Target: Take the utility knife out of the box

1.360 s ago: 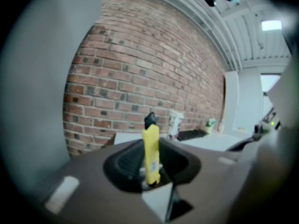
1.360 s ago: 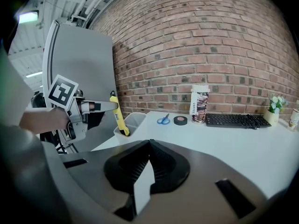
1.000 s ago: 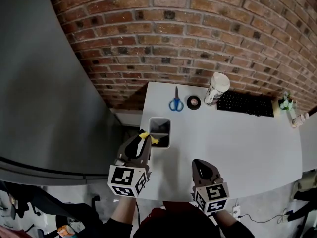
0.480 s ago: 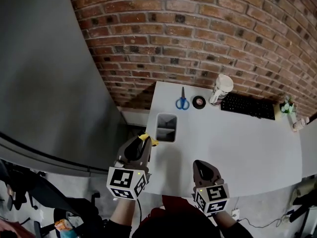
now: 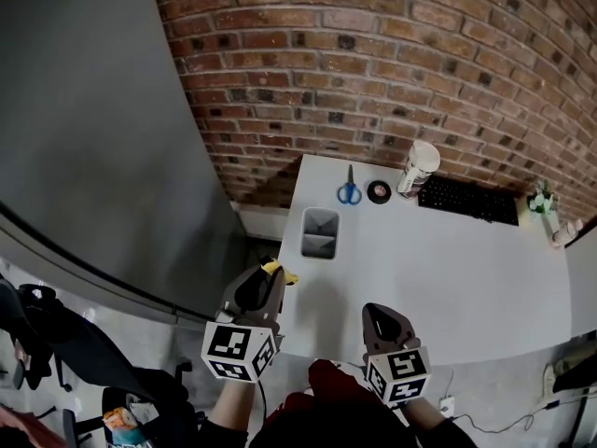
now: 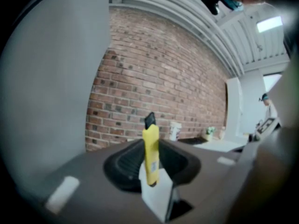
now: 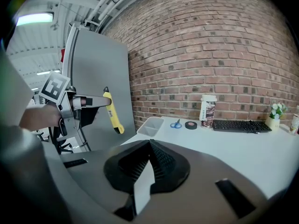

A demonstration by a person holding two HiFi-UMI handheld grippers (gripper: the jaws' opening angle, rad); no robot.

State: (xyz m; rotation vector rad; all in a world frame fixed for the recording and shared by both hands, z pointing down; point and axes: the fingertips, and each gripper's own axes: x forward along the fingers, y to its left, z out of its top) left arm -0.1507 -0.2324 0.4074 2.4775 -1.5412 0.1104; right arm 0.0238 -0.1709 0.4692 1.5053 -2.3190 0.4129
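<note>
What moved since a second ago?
The left tool, holding the yellow knife, pulled back from the box toward the person; the gap grew. The right tool drew back a little too. The knife stays gripped, the right tool stays shut and empty, and the box, scissors and tape haven't moved.

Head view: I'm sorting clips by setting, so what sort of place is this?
Probably an office or studio workspace: a white desk stands against a bare brick wall, with a computer keyboard and blue scissors lying on it.

Box [image 5: 320, 234] at table [image 5: 448, 287] left edge; scissors [image 5: 349, 192], tape roll [image 5: 379, 191], keyboard [image 5: 469, 201] behind, along wall [image 5: 392, 63].
</note>
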